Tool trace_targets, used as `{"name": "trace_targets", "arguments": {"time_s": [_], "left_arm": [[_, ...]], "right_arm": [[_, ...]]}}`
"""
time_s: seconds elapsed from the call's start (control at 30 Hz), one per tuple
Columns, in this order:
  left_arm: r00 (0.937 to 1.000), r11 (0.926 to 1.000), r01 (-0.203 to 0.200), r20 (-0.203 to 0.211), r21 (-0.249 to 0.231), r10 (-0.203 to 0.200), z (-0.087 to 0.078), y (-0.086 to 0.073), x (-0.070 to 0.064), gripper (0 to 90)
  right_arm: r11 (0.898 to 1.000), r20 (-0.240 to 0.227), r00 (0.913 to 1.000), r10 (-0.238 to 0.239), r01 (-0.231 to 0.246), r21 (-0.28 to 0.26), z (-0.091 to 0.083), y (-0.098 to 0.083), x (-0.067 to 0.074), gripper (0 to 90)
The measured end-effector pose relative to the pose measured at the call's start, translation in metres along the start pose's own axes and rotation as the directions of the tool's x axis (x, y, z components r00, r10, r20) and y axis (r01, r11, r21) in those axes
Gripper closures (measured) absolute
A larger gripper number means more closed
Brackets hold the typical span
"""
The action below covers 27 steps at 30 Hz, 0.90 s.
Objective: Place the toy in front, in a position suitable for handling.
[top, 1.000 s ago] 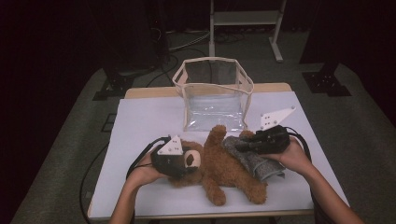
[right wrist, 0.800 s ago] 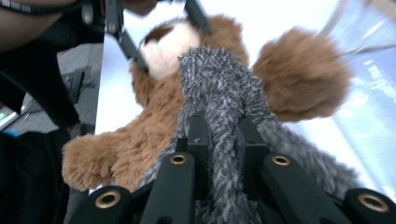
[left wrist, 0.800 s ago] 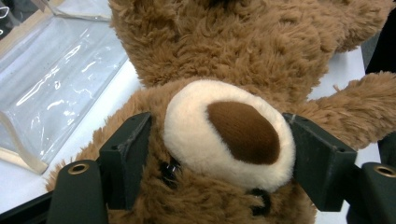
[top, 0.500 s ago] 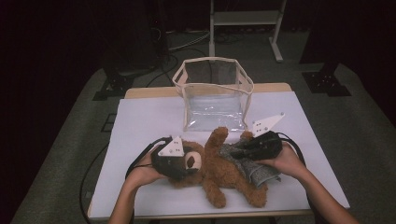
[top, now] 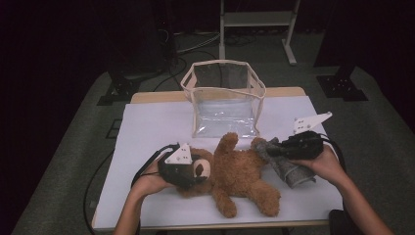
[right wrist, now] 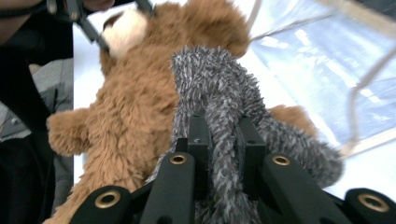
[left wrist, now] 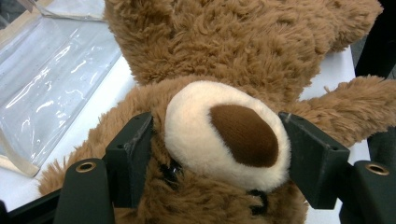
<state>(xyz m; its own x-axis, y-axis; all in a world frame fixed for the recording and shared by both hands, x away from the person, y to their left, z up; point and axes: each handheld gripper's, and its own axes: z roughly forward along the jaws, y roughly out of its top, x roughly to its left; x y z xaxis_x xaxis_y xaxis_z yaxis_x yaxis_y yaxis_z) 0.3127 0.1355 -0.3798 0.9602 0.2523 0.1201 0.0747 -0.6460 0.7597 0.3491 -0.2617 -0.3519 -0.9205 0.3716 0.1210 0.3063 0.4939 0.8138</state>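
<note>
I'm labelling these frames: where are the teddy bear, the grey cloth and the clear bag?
teddy bear (top: 240, 171), high view, belly.
grey cloth (right wrist: 210, 88), right gripper view, its fuzzy upper fold.
clear bag (top: 222, 115), high view, front wall.

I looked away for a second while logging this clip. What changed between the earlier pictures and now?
The right gripper, jaws shut on the fuzzy grey cloth, first slid toward the brown plush teddy bear, then back out to the right, drawing the cloth with it. The left gripper stayed clamped on the bear's head, and the clear plastic bag kept its place on the white table.
</note>
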Motion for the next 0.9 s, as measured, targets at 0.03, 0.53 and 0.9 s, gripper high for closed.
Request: {"name": "trace_targets", "arguments": {"time_s": [0.03,0.53,0.9], "left_arm": [[1.0000,1.0000,-0.002,0.000,0.002,0.002,0.000,0.000,0.000,29.9],[0.9999,0.9999,-0.011,0.002,-0.007,0.011,0.000,-0.002,0.000,29.9],[0.9998,0.9998,-0.017,0.003,-0.004,0.017,0.001,-0.001,0.000,29.9]], "right_arm": [[1.000,0.008,1.0000,0.003,-0.003,-0.006,-0.004,0.002,-0.001,78.9],[0.998,-0.054,0.9984,-0.017,0.019,0.054,0.044,0.011,-0.005,78.9],[0.997,0.003,0.9980,0.062,-0.063,0.034,0.010,-0.015,-0.018,78.8]]}}
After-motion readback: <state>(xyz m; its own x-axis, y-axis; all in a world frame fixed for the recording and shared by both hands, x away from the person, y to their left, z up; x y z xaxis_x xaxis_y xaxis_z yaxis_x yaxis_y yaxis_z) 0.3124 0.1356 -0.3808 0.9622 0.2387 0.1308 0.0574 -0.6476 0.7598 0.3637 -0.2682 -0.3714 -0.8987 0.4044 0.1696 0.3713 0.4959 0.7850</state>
